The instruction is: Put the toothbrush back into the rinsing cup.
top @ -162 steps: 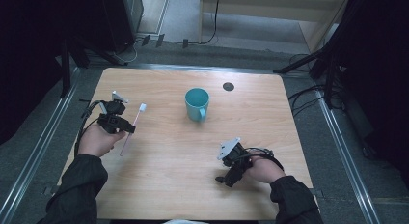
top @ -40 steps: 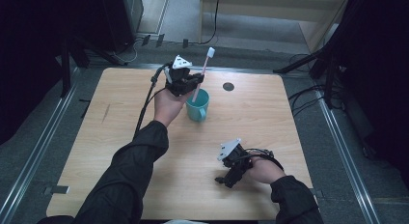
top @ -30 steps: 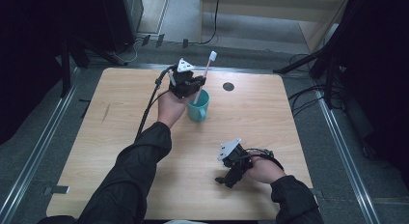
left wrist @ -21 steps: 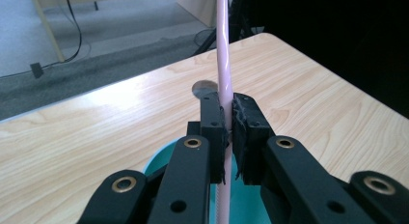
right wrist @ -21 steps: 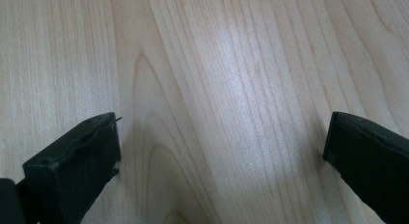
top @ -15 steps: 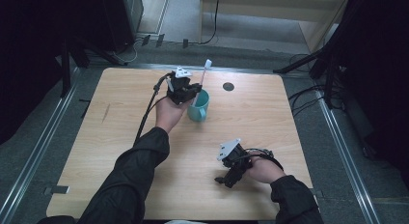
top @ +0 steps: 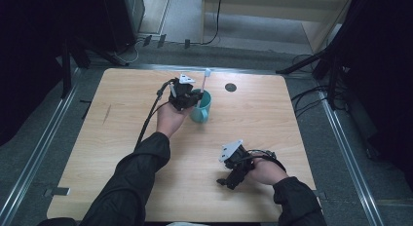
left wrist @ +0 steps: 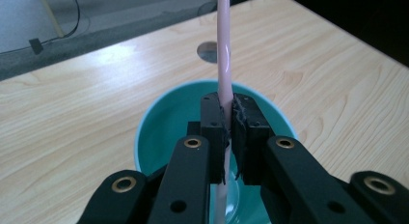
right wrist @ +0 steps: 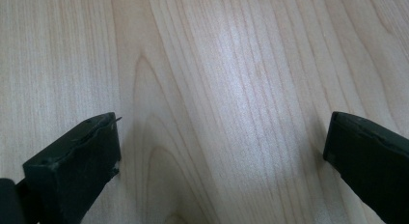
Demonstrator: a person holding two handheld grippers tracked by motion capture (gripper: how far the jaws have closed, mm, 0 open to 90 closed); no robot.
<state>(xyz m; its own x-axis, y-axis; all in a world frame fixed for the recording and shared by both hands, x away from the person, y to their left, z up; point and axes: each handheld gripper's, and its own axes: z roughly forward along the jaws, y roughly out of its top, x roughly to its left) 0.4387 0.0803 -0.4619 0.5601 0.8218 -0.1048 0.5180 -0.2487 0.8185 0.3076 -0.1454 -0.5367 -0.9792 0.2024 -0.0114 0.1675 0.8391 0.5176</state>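
The left gripper (left wrist: 227, 122) has its two black jaws pressed tight on a thin pink toothbrush (left wrist: 224, 50). The handle runs straight up between the jaws, and its low end dips down inside the teal cup (left wrist: 159, 142) right under them. From above, the left gripper (top: 189, 95) sits at the cup's left edge, touching or nearly touching the rim (too close to tell which). The toothbrush (top: 204, 83) stands almost upright there, leaning a little, with its white head at the top. The cup (top: 201, 109) stands on the wooden table (top: 122, 138), near the middle of the far side.

The right gripper (right wrist: 222, 151) has its jaws spread wide with nothing between them, just bare wood. From above, the right gripper (top: 230, 178) rests low on the table near the front, well apart from the cup, with the person's hand (top: 267, 170) around it.

Counting up: one toothbrush, one cup, two grippers, and one small dark round hole (top: 231, 87) in the tabletop, just to the right of the cup and a bit farther back.
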